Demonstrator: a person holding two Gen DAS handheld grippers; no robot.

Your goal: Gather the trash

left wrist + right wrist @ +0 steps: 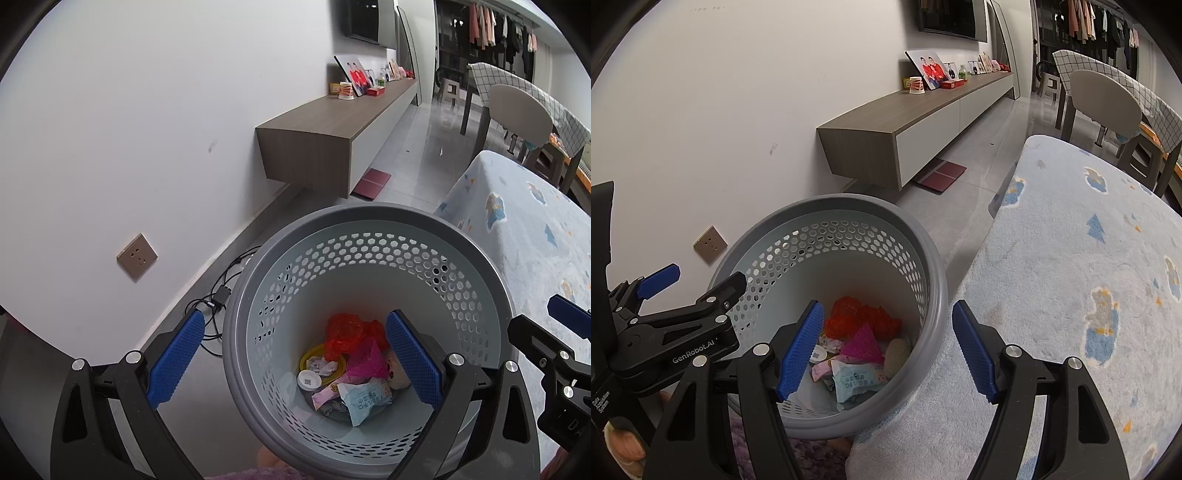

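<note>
A grey perforated trash basket (369, 221) stands on the floor beside the rug; it also shows in the right wrist view (827, 206). Inside lies trash: a red crumpled bag (345, 332), a pink mesh piece (365, 360), a light blue wrapper (364, 400), a white cap (308, 379). My left gripper (295, 363) is open and empty, its jaws straddling the basket's left wall above the rim. My right gripper (888, 350) is open and empty, straddling the basket's right rim. The same trash shows there: the red bag (864, 319) and the wrapper (858, 382).
A light blue patterned rug (1071, 280) lies right of the basket. A wall-mounted wooden cabinet (325, 122) with photos and cups runs along the white wall. Black cables (218, 299) and a wall socket (137, 257) sit left of the basket. A chair (517, 110) and table stand far right.
</note>
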